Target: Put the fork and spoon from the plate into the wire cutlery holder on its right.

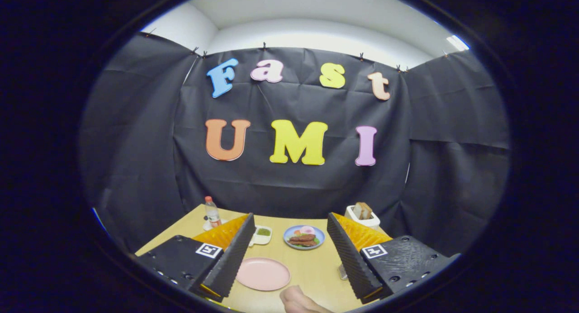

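Our gripper (289, 258) hovers above a wooden table (316, 267), fingers spread wide and holding nothing. Between them, at our 11 o'clock, lies a pink plate (263, 274); we cannot make out a fork or spoon on it. A small metal piece (343, 272) peeks from behind the finger at 2 o'clock, perhaps the holder. Cutlery should be light, stiff, slippery; we would pinch mid-handle.

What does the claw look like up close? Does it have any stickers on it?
The claw has two wedge-shaped fingers with ridged, ribbed inner faces. Each sits on a blocky black mount dotted with screw holes. Each mount carries a square black-and-white marker sticker. The fingers stand apart, open.
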